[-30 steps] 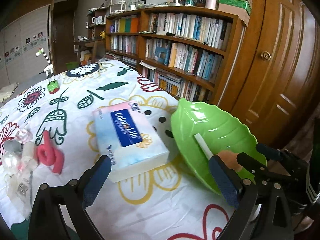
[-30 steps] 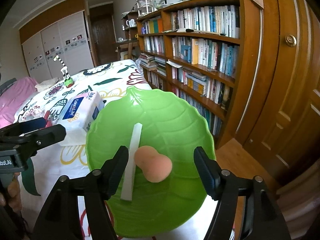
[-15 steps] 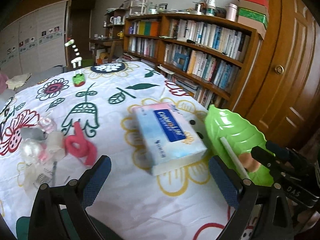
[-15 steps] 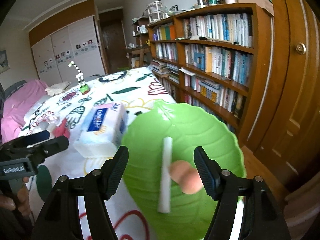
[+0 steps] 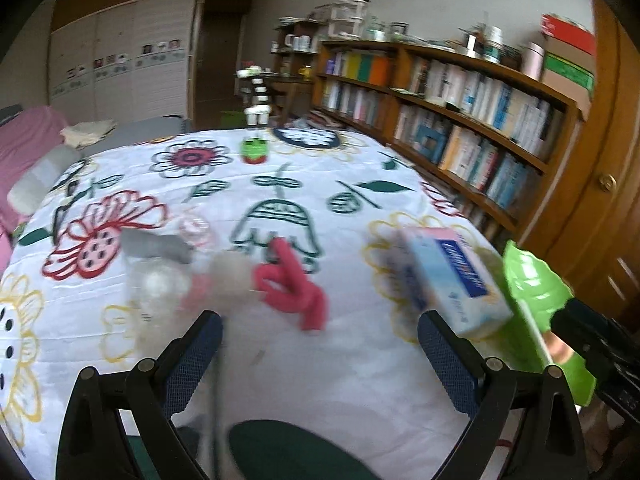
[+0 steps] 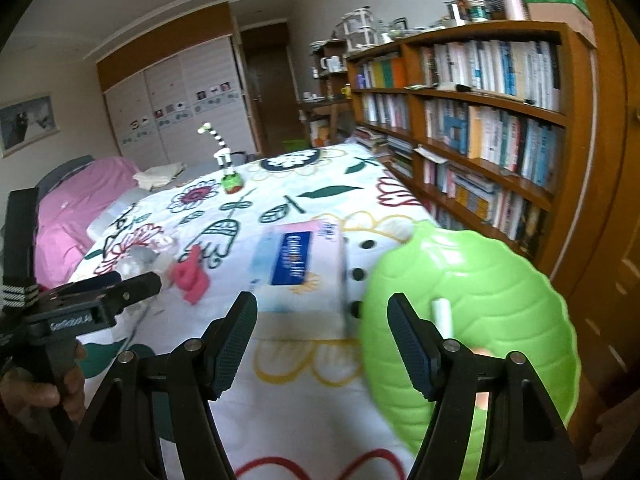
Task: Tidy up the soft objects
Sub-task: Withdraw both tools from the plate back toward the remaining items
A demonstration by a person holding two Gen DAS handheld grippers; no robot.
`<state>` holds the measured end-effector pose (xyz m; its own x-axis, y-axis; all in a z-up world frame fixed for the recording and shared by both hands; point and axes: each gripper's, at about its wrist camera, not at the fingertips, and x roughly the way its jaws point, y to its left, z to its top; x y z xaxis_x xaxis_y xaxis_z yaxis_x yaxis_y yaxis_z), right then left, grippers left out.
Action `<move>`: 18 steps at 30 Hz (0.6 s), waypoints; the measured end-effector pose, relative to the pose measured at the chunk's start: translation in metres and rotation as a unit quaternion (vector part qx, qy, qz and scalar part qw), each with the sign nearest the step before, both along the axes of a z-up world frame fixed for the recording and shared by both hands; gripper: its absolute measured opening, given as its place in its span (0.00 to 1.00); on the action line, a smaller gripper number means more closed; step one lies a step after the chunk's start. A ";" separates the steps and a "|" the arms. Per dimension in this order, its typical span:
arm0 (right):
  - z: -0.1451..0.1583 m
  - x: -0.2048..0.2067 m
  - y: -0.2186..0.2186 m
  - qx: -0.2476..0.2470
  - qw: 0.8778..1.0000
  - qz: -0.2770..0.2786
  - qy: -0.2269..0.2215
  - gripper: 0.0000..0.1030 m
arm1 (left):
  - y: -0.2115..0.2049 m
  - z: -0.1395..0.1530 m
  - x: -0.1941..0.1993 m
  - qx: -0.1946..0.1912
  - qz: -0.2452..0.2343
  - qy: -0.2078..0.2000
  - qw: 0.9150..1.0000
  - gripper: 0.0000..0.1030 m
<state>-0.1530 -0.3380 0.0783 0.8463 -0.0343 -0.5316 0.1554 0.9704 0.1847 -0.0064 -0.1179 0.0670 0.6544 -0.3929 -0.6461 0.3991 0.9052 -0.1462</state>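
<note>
Lying centre frame on the floral quilt (image 5: 360,380), the pink bent foam strip (image 5: 294,286) is judged light, squashy, best pinched mid-limb; left gripper (image 5: 320,354) and right gripper (image 6: 322,340) jaws are held apart, empty.

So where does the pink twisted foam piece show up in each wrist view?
Left wrist: pink foam piece lies centre, just beyond the open left gripper.
Right wrist: pink foam piece at left of centre.
Shared landmark: tissue box, to its right in both.
</note>
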 end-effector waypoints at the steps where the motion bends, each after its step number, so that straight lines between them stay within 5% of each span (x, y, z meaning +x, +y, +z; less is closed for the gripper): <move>1: 0.000 0.003 0.004 0.001 1.000 0.006 0.000 0.67 | 0.005 0.000 0.002 0.000 0.007 0.001 1.000 0.97; 18: 0.000 0.027 0.048 0.004 0.998 0.063 0.001 0.67 | 0.064 -0.011 0.035 0.010 0.075 0.000 0.997 0.97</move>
